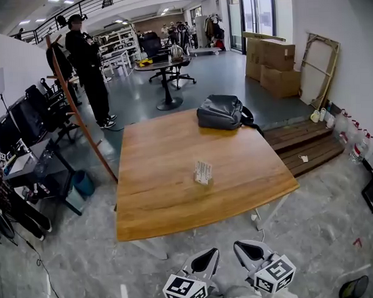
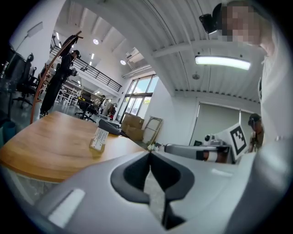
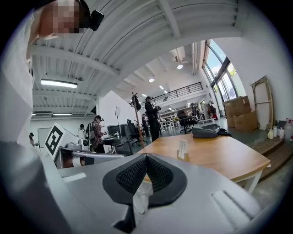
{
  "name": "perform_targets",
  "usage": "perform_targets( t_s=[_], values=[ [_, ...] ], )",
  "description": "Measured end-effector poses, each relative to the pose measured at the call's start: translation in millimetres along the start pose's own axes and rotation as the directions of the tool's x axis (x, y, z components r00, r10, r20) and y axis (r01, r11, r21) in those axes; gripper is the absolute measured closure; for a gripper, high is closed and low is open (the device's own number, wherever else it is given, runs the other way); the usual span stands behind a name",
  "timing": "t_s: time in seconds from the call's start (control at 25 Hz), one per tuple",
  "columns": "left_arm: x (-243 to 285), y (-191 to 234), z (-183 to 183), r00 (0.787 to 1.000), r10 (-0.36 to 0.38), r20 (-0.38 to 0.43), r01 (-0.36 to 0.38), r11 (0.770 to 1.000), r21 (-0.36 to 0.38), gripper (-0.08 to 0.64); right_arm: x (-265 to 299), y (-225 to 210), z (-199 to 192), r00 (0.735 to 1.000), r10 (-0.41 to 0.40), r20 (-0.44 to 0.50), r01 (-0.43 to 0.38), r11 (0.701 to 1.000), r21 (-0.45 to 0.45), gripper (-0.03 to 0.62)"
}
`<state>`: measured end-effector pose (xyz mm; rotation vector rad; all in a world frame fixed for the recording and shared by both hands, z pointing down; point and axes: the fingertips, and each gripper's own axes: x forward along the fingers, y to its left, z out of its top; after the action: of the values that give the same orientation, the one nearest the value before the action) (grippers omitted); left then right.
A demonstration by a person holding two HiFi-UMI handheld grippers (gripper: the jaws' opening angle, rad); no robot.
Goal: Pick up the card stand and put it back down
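The card stand point(image 1: 203, 172), a small clear holder with white cards, stands upright near the middle of the wooden table point(image 1: 157, 195). It also shows in the left gripper view as the card stand point(image 2: 99, 139) and in the right gripper view as the card stand point(image 3: 182, 148). Both grippers hang low in front of the table's near edge, well short of the stand. My left gripper point(image 1: 210, 256) is shut with nothing in it, its pads point(image 2: 137, 171) meeting. My right gripper point(image 1: 242, 249) is shut and empty too, pads point(image 3: 158, 173) pressed together.
A black bag point(image 1: 220, 111) lies at the table's far edge. A wooden pole point(image 1: 82, 121) leans by the left side, with desks and chairs point(image 1: 26, 120) beyond. Cardboard boxes point(image 1: 270, 63) and wooden planks point(image 1: 308, 144) lie to the right. A person point(image 1: 91, 69) stands behind.
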<state>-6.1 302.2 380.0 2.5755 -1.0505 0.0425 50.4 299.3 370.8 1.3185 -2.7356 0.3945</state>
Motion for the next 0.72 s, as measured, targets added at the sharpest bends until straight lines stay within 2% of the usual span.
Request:
perform_targets(
  t_s=[0.24,0.44,0.6,0.72],
  values=[
    [32,41,7,0.999,0.020,-0.035,-0.019,0.999,0.040,0.551,35,-27,5,1.000,0.002,-0.013,-0.002,1.000,0.013,0.598],
    [56,70,24,0.999,0.039,-0.022,-0.039,0.999,0.036,0.552,71,-54,18,1.000,0.018,0.005,-0.018,1.000,0.013,0.598],
    [84,104,42,0.998,0.065,-0.010,-0.065,0.997,0.044,0.552,111,-81,36,0.999,0.050,0.005,-0.050,0.999,-0.007,0.598],
    [113,132,60,0.997,0.083,0.001,-0.083,0.995,0.050,0.552,143,-99,49,0.994,0.106,-0.003,-0.106,0.994,-0.011,0.597]
  ],
)
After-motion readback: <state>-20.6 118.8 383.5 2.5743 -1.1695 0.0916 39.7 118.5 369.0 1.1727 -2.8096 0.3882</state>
